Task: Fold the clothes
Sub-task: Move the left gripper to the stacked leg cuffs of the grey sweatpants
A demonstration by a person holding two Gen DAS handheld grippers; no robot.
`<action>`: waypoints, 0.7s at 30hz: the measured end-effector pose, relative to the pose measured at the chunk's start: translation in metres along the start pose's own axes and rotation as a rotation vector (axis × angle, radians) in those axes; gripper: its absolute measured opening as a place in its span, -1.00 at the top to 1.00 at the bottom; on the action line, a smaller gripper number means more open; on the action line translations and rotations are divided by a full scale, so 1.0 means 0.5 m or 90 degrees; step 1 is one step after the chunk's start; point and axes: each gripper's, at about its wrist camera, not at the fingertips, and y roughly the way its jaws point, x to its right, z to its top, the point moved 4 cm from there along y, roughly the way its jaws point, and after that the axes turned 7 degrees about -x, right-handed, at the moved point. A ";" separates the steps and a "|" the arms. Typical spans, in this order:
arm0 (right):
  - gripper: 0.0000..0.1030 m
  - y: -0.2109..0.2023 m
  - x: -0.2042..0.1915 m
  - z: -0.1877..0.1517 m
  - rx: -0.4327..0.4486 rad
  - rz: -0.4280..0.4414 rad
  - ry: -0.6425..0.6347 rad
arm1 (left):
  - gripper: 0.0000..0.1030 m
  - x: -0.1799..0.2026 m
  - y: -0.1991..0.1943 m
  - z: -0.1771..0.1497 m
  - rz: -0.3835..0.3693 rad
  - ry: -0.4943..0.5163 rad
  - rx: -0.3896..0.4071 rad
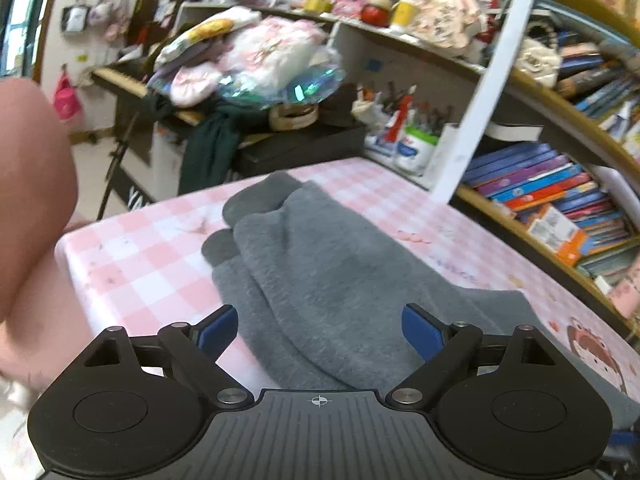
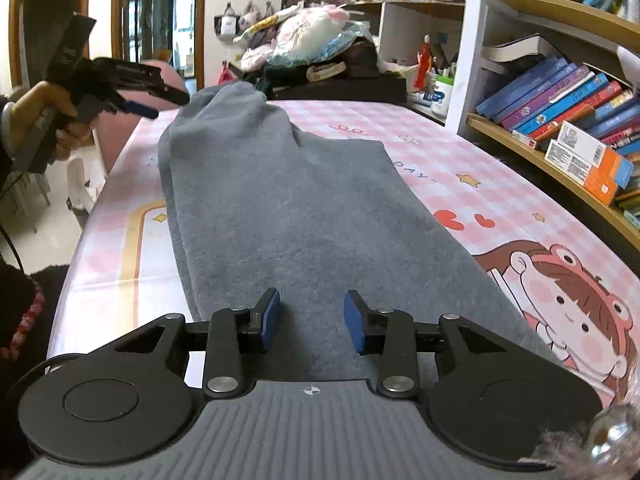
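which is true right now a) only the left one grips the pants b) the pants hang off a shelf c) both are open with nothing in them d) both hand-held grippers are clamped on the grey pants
c: the left hand-held gripper and the right hand-held gripper both have their blue pads spread apart with nothing between them, and the grey pants lie flat on the pink checked tablecloth.

Each fisheye looks forward past its own blue-padded fingers, low and close over the grey fleece garment (image 1: 320,264) (image 2: 304,208) on the pink checked tablecloth (image 1: 132,256) (image 2: 440,160). Both views share the garment and the wooden bookshelf (image 1: 552,184) (image 2: 560,92) at frame right; the right view shows the left gripper (image 2: 168,106) upper left.
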 end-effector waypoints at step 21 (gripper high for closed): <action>-0.31 -0.010 0.025 -0.021 0.011 -0.018 0.072 | -0.48 -0.018 0.025 0.053 0.059 -0.075 0.002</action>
